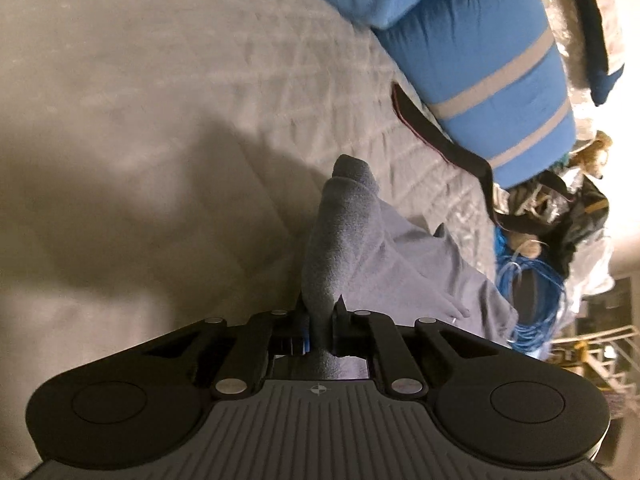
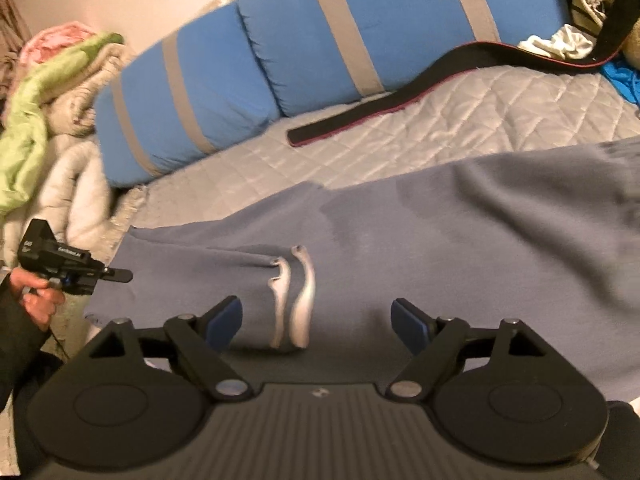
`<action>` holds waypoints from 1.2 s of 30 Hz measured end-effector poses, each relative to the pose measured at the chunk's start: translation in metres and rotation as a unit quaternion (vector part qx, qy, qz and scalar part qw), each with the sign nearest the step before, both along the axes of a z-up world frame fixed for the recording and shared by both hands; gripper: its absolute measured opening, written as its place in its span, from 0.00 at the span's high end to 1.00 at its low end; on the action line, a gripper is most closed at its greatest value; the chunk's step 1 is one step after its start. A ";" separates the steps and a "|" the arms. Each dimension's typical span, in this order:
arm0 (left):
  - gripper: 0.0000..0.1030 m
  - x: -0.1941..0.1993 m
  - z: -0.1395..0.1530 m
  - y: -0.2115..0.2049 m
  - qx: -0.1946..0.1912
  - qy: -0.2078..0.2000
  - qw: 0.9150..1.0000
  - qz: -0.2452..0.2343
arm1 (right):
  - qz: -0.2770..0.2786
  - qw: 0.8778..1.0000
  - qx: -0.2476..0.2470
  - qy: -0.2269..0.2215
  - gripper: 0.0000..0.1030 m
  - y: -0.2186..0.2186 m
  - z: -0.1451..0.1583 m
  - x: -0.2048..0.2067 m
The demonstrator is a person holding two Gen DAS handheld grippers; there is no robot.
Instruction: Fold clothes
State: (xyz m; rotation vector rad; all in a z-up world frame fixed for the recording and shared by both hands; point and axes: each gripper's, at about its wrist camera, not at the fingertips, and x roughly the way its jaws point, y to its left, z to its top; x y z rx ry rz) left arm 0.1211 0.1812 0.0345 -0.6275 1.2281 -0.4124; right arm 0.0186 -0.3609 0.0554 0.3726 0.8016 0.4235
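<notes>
left gripper [image 1: 320, 320]: jaws pinching a bunched fold of the grey garment [image 2: 400, 232], lifted at its left edge. right gripper [image 2: 316, 320]: jaws spread wide, hovering over the garment's two pale drawstrings [image 2: 300, 300]. the garment lies on the quilted bed [image 2: 460, 120], near the blue pillows [image 2: 320, 32].

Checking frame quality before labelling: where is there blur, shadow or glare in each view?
Left wrist view: a broad dark shadow crosses the quilted bedspread, glare burns out the right edge, the blue pillow is soft. Right wrist view: evenly lit, the grey garment smears toward the right edge, fisheye bends the pillows.
</notes>
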 end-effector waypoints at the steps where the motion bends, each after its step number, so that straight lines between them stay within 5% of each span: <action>1: 0.92 -0.001 0.007 0.008 0.015 -0.001 1.000 0.005 | 0.004 1.000 0.003 -0.004 0.13 0.000 0.001 -0.001; 8: 0.92 -0.008 0.070 0.074 0.135 -0.002 0.989 0.060 | 0.039 0.999 0.016 -0.030 0.04 0.005 0.006 -0.008; 15: 0.92 -0.008 0.136 0.088 0.278 -0.017 0.954 0.107 | 0.059 0.997 0.032 -0.045 0.00 0.006 0.010 -0.013; 19: 0.92 -0.013 0.170 0.050 0.278 -0.048 0.954 0.098 | 0.053 0.997 0.039 -0.045 0.00 0.005 0.009 -0.013; 26: 0.92 -0.029 0.210 -0.039 0.191 -0.069 0.978 0.051 | 0.047 0.996 0.051 -0.048 0.00 0.001 0.008 -0.015; 30: 0.91 -0.033 0.219 -0.083 0.131 -0.076 0.988 0.030 | 0.046 0.996 0.053 -0.052 0.00 0.000 0.008 -0.016; 36: 0.91 -0.034 0.203 -0.146 0.096 -0.073 0.993 -0.014 | 0.042 0.996 0.063 -0.055 0.00 -0.003 0.007 -0.017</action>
